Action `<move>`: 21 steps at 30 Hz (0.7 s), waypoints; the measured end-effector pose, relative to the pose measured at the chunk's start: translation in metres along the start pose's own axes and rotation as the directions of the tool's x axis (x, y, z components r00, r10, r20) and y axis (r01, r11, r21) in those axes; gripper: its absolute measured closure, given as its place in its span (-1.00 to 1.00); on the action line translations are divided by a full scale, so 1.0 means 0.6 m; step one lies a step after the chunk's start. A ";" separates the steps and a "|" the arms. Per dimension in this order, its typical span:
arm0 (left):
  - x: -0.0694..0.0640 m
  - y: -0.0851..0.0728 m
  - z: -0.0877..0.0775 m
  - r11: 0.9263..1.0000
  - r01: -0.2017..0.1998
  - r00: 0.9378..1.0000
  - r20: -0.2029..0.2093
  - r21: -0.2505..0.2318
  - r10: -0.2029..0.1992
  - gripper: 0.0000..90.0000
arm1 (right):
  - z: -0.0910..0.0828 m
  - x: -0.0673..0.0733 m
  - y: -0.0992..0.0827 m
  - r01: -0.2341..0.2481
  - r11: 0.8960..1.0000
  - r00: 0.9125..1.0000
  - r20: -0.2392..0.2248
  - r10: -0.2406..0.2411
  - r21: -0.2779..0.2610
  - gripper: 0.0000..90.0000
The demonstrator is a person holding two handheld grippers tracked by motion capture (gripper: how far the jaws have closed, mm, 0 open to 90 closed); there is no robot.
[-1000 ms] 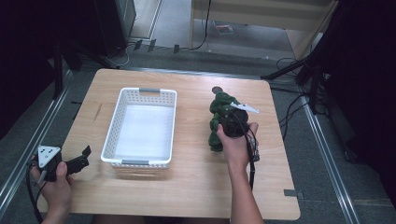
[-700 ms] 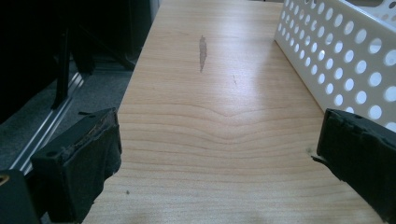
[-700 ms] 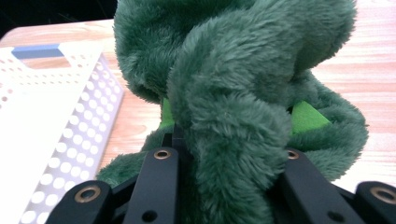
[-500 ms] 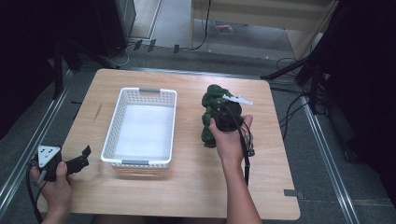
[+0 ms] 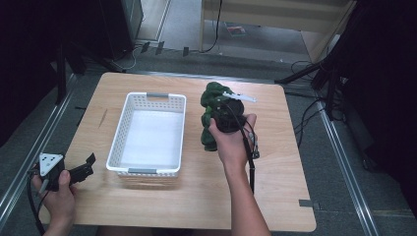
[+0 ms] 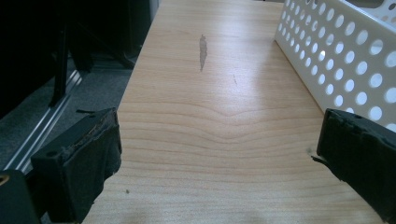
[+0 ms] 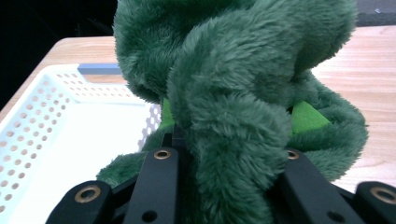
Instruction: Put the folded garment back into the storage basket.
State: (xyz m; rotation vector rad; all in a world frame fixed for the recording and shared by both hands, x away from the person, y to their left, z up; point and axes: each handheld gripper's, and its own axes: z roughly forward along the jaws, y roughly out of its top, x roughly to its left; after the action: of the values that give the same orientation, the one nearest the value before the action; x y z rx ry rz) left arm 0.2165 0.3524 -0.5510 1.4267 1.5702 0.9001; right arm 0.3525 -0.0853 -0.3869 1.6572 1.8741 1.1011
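Right gripper (image 5: 222, 114) clamped on green plush toy (image 7: 233, 93); left gripper (image 6: 219, 154) — jaws wide, empty

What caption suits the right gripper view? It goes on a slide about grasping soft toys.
Right gripper shut on a green plush toy, beside the white perforated basket on the wooden table.

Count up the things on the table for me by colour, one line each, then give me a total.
Green: 1, the plush toy clamped in the right gripper
White: 1, the basket
Total: 2
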 end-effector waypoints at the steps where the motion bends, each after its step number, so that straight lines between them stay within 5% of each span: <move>1: 0.000 0.000 0.000 1.000 0.000 1.000 0.000 0.001 0.000 -0.98 | -0.001 0.003 0.002 0.004 1.000 1.000 -0.002 -0.004 0.000 0.63; 21: 0.000 0.000 0.001 1.000 0.001 1.000 0.002 -0.005 -0.001 -0.98 | -0.002 0.085 0.030 0.044 0.999 0.997 -0.066 -0.043 0.008 0.63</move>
State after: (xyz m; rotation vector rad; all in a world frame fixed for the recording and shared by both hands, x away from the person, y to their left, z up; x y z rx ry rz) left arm 0.2168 0.3525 -0.5512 1.4233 1.5659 0.9005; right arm 0.3524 -0.0371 -0.3622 1.5958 1.9498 1.1430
